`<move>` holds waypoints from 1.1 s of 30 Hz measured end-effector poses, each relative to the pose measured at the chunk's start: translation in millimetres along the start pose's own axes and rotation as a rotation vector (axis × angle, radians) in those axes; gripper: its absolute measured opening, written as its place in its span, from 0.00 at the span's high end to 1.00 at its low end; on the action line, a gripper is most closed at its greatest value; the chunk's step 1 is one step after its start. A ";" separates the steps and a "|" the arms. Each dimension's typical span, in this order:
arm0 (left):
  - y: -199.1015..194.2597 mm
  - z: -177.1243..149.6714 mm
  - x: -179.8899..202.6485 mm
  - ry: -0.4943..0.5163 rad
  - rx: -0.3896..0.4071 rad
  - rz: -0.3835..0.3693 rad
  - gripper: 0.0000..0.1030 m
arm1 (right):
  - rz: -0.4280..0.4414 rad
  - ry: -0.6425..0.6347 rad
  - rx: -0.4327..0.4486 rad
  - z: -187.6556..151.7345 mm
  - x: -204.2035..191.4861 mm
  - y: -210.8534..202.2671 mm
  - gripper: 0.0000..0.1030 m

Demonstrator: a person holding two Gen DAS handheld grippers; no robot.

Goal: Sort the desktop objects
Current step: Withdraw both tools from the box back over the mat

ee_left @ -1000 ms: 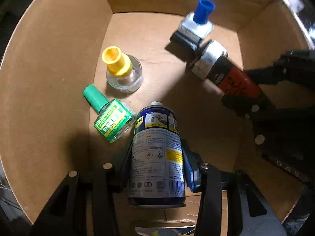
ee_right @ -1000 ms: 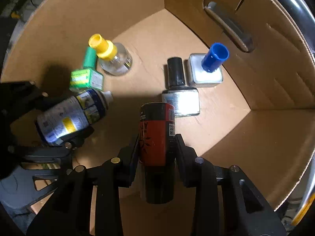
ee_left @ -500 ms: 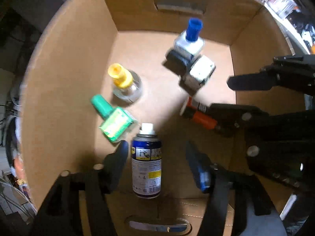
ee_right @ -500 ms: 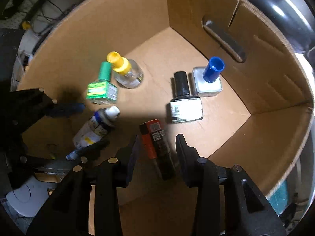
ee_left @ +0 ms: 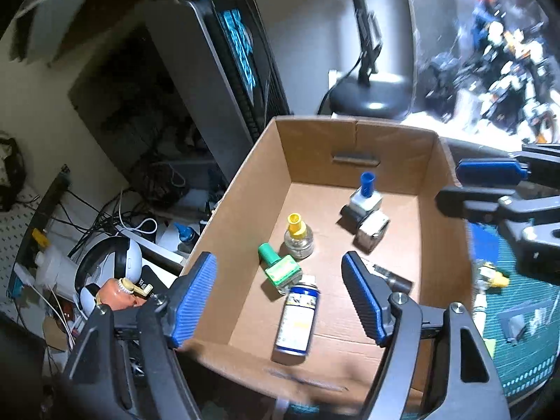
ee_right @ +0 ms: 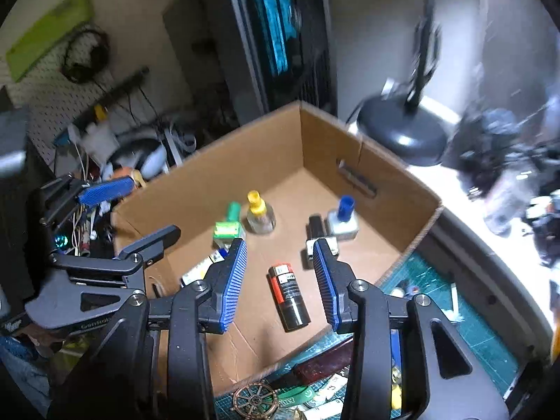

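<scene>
A: Left gripper (ee_left: 280, 301) is opening wide, gripping nothing; the spray can (ee_left: 296, 318) is lying in the cardboard box (ee_left: 245, 189).

B: Right gripper (ee_right: 280, 276) is hanging part-open, empty, above the red-black can (ee_right: 288, 295). Cans might roll into those bottles.

Spray can (ee_left: 296, 318) and bottles in box (ee_left: 353, 138); lamp (ee_left: 371, 96) seemingly behind.

No legible text on the spray can (ee_left: 296, 318) or bottle labels

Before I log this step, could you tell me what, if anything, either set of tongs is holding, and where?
Nothing is held. Left tongs, opening, and right tongs are both empty.
</scene>
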State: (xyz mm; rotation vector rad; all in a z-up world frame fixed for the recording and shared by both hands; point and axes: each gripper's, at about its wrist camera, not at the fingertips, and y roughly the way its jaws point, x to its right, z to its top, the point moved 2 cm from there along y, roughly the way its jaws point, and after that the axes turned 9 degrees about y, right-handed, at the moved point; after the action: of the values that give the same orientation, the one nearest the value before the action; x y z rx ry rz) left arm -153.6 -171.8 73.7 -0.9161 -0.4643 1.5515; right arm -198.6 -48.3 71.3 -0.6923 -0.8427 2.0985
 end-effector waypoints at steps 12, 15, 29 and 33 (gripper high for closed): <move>-102.3 -75.5 47.0 -0.077 0.494 0.113 0.11 | -0.012 -0.041 0.349 -103.5 -33.3 -126.8 0.51; -113.4 -98.2 59.3 -0.082 0.560 0.061 0.08 | -0.038 -0.032 0.427 -138.1 -27.1 -157.8 0.50; -54.6 -173.8 128.3 -0.065 0.587 -0.267 0.08 | -0.265 0.184 0.507 -265.3 56.0 -190.1 0.38; -33.1 -186.9 142.9 -0.071 0.550 -0.330 0.08 | -0.272 0.288 0.475 -296.9 77.6 -180.8 0.29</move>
State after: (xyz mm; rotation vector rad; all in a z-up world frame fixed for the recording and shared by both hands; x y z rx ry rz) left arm 14.6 -66.4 -56.8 -0.3407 -0.2035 1.3103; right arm 43.8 203.3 2.4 -0.5652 -0.2445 1.8004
